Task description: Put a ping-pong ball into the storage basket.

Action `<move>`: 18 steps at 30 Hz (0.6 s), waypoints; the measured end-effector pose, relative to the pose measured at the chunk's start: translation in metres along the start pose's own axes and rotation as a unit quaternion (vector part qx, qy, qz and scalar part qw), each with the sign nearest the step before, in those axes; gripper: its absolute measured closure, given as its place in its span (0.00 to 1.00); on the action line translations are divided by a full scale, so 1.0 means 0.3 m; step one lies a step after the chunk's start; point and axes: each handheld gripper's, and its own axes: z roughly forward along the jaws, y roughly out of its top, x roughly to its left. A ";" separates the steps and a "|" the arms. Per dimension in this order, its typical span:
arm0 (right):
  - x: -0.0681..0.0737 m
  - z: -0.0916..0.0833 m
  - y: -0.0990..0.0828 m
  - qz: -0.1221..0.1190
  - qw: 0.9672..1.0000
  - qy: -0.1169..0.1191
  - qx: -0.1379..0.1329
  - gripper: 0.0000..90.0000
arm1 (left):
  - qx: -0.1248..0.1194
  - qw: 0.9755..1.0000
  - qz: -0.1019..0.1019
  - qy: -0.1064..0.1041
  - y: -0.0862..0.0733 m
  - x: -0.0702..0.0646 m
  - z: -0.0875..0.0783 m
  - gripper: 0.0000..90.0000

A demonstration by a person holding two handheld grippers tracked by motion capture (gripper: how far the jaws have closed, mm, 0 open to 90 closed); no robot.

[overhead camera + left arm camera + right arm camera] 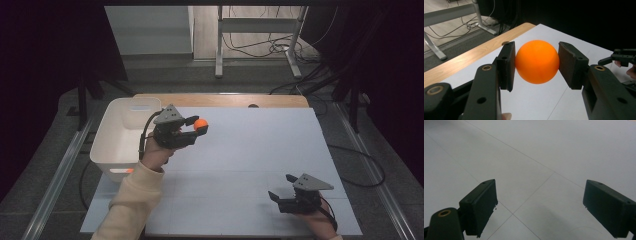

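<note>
An orange ball [537,61] is clamped between the two black jaws of my left gripper [536,65], which is shut on it. In the high view that gripper [198,128] is held above the left part of the white table sheet, just right of the white bin [111,135], with the orange ball [200,124] at its tip. My right gripper [281,188] rests low near the table's front right; its jaws stand wide apart with nothing between them, over bare white sheet [531,165].
The white bin stands at the table's left edge, and something orange [129,170] shows through its near wall. A wooden strip [220,100] runs along the far edge of the table. Beyond it stand a metal frame and floor cables [260,47].
</note>
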 end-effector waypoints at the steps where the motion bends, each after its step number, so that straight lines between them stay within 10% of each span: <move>1: 0.000 0.001 0.000 0.000 1.000 0.000 0.000 0.14 | -0.001 1.000 -0.001 0.001 0.001 0.002 -0.003 0.56; 18: 0.000 0.001 -0.001 0.000 1.000 -0.001 0.002 0.14 | -0.030 0.999 -0.014 0.043 0.018 0.049 -0.101 0.56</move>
